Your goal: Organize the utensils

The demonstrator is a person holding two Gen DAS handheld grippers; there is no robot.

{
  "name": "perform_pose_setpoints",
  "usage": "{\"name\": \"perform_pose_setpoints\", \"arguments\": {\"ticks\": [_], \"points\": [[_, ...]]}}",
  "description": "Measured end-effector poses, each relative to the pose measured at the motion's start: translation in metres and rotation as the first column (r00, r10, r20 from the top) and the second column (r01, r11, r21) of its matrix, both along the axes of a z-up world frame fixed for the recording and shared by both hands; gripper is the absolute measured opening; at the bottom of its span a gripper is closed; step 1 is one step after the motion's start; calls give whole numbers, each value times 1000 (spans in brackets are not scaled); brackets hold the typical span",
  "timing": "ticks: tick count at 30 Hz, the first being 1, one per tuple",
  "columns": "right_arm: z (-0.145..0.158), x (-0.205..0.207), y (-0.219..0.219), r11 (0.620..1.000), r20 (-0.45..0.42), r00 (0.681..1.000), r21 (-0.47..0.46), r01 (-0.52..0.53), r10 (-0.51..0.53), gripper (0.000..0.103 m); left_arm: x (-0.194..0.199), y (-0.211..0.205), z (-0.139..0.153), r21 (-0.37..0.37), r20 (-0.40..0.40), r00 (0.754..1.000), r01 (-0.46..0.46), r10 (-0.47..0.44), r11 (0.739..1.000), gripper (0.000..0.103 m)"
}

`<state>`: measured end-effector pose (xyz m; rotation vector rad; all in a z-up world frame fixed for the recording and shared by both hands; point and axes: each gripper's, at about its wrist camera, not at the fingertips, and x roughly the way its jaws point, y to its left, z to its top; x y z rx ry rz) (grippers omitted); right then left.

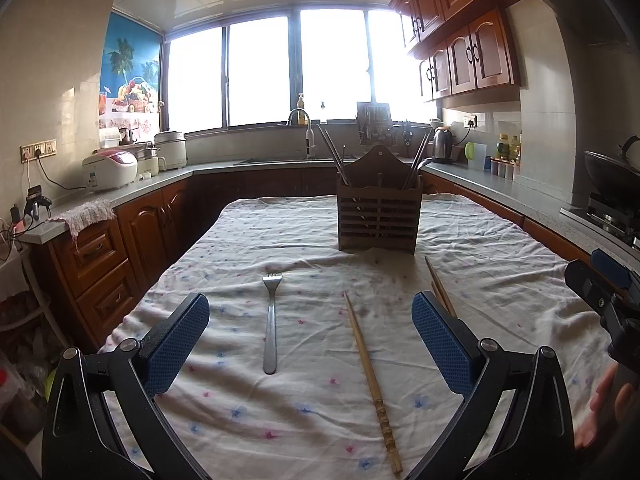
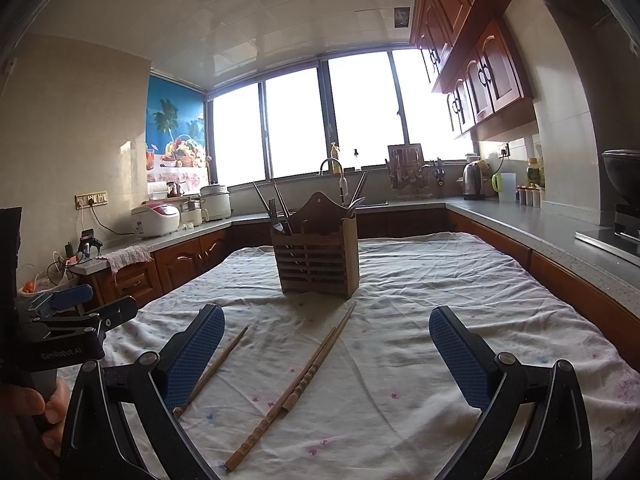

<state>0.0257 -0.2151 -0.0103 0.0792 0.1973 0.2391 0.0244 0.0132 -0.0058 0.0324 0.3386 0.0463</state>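
Observation:
A metal fork [image 1: 271, 328] lies on the cloth-covered table [image 1: 500, 280], tines pointing away, between my left gripper's [image 1: 311, 304] open fingers and below them. Right of it lies one bamboo chopstick [image 1: 370, 376], and two more [image 1: 438, 286] show partly behind the right finger. A slatted wooden utensil holder [image 1: 379, 216] stands upright beyond them, with chopsticks and cutlery in it. In the right wrist view, my right gripper [image 2: 327, 316] is open and empty above the pair of chopsticks [image 2: 304, 380]. The single chopstick [image 2: 218, 364] runs behind its left finger. The holder [image 2: 318, 256] stands just ahead.
Grey counters with wooden cabinets ring the table on three sides. A rice cooker [image 1: 110, 170] sits on the left counter; a kettle [image 1: 442, 144] and a wok [image 1: 612, 178] are on the right. A hand [image 2: 28, 408] holds the left gripper [image 2: 80, 308] at the table's left edge.

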Motion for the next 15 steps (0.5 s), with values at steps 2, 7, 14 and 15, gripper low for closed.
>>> {"name": "perform_pose_setpoints", "arguments": {"ticks": [2,7,14,15], "points": [[0,0,0,1000,1,1000,1,0,0,103,0,0,0,0,0,1000,0,0,1000,103],[1,-1,0,1000,2,1000,3,0,0,103,0,0,0,-1,0,1000,1,-1,1000,103],[1,-1,0,1000,2,1000,2,0,0,103,2,-1,1,-2,-3,1000,5,-5,1000,103],[1,-1,1,1000,2,1000,3,1,-1,103,3,-2,1,-2,-3,1000,6,-6,1000,103]]}}
